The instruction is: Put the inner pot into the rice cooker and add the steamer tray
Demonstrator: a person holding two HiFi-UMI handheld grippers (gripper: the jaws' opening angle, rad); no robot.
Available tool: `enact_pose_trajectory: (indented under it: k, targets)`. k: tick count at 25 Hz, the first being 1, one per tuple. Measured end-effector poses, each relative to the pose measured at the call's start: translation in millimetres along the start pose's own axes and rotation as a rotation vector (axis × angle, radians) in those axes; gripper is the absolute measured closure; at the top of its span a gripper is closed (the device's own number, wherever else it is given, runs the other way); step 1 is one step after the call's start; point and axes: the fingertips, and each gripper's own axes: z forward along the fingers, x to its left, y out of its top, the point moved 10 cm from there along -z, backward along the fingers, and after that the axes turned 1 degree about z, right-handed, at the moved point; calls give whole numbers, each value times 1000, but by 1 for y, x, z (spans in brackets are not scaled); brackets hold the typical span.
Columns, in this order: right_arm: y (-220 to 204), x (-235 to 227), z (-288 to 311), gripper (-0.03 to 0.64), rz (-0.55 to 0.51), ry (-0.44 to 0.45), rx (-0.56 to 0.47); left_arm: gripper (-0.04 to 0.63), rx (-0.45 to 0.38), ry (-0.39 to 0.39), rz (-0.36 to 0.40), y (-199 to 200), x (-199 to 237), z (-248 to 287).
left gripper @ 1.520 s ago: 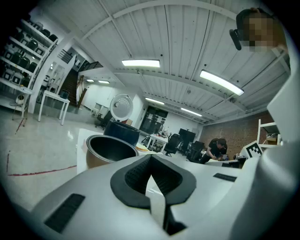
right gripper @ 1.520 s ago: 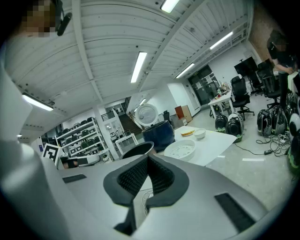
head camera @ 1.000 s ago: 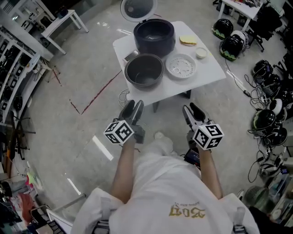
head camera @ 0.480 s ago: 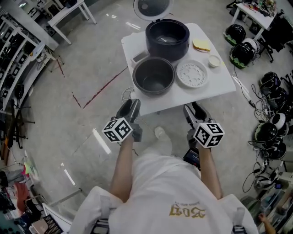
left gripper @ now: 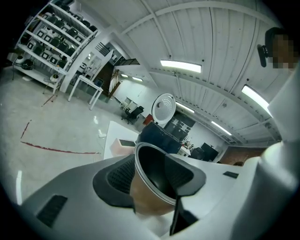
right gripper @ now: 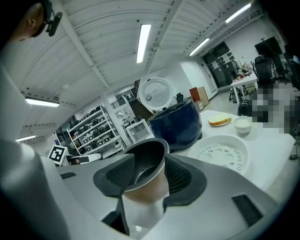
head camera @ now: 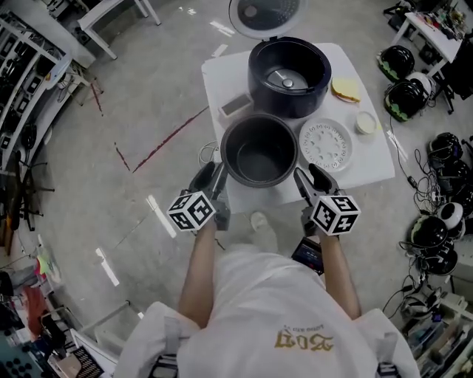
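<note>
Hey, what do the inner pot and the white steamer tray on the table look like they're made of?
Inner pot: likely metal. It has a bright bare rim and a coppery satin outside. The dark matte inside is probably a nonstick coating.
Steamer tray: probably plastic. It is flat matte white, perforated with small holes.

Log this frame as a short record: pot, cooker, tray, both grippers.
rice cooker: on the table, lid up, no pot inside
inner pot: before the cooker, at the table's near edge
steamer tray: on the table, right of the pot
left gripper: open, jaws just been closing, aimed at the pot's left rim
right gripper: open, jaws just been opening, aimed at the pot's right rim
</note>
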Motion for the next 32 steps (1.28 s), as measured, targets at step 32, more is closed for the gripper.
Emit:
enact_pose_trajectory:
  k: [32]
  targets:
    - [3,-22,70,485,-10,-7,119,477,96,66,15,-4,10,48]
